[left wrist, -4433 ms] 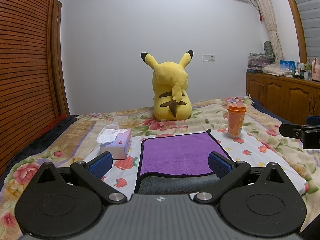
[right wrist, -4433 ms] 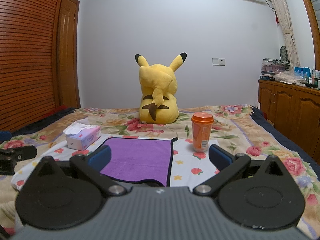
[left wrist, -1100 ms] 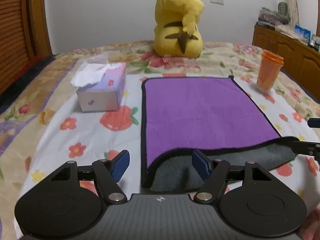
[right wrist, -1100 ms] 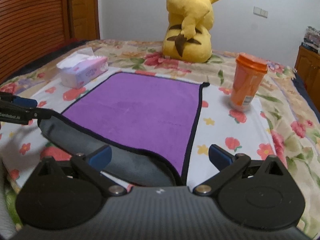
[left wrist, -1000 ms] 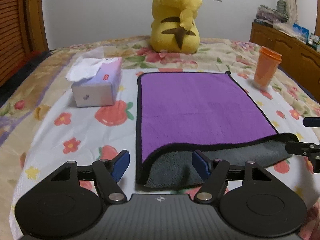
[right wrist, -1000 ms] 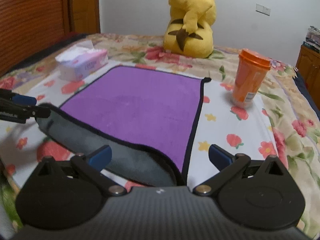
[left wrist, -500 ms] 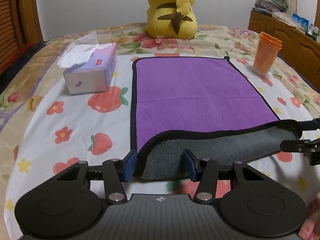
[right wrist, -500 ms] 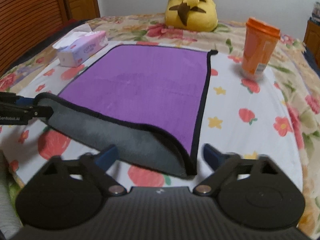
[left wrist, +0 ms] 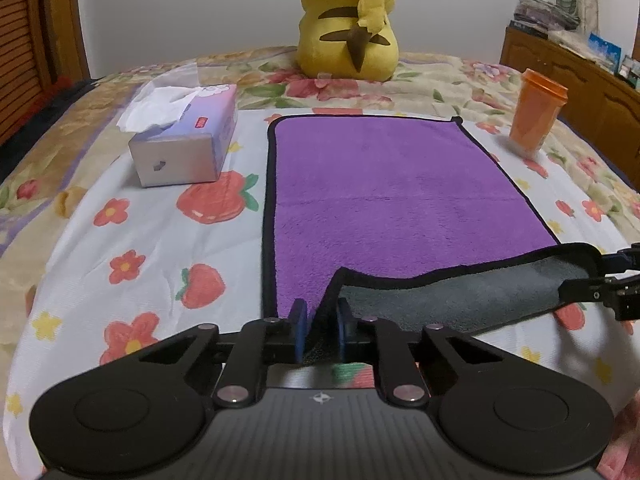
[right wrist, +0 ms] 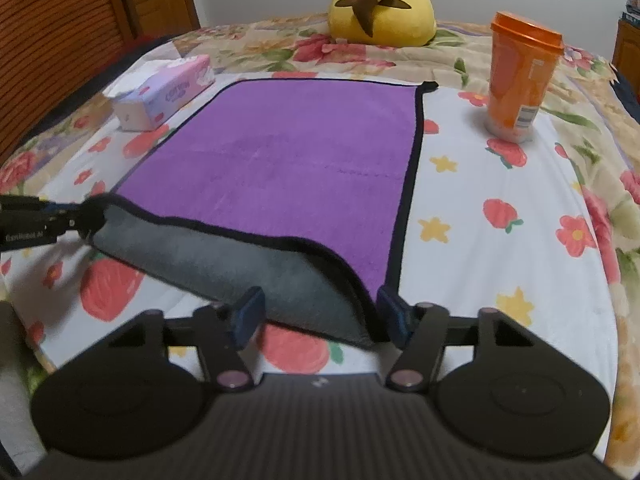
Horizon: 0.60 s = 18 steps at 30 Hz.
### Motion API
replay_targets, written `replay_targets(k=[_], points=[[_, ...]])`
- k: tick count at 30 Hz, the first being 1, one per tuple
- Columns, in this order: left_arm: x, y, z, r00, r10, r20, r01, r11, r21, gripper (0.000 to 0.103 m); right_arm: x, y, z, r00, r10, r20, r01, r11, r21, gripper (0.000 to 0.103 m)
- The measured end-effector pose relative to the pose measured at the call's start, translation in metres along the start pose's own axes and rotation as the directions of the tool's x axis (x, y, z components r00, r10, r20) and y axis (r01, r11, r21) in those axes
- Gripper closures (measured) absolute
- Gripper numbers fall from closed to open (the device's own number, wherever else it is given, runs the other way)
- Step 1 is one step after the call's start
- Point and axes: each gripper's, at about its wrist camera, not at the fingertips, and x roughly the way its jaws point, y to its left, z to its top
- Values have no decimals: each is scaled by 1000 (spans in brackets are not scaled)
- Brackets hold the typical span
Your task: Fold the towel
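Observation:
A purple towel point(left wrist: 380, 188) with a black border and grey underside lies flat on the bed; it also shows in the right wrist view point(right wrist: 288, 152). Its near edge is turned up, grey side showing. My left gripper point(left wrist: 320, 330) is shut on the towel's near left corner. My right gripper point(right wrist: 320, 314) straddles the near right corner with its jaws still apart, the fold between the pads. The right gripper also shows at the right edge of the left wrist view point(left wrist: 612, 280), and the left gripper at the left edge of the right wrist view point(right wrist: 60, 216).
A tissue box point(left wrist: 184, 144) stands left of the towel. An orange lidded cup point(right wrist: 520, 76) stands to its right. A yellow plush toy point(left wrist: 348, 24) sits at the far end of the bed. A wooden cabinet point(left wrist: 568, 72) is at the right.
Both grippers have come down to the towel's near edge. The left jaws have closed on the left corner. The right jaws have narrowed around the right corner.

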Motion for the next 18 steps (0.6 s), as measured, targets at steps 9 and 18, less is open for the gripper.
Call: replay_targets(k=[9,18], points=[[3,0,-1,1000,4,-7,-4,1000,-1,87,4,-8,3,1000,16,-8,-15,1000,20,57],[-10,-3,4,997,-9,81,8,1000,16,94,4,-15,10,1000,15,13,-15,1000,14,96]])
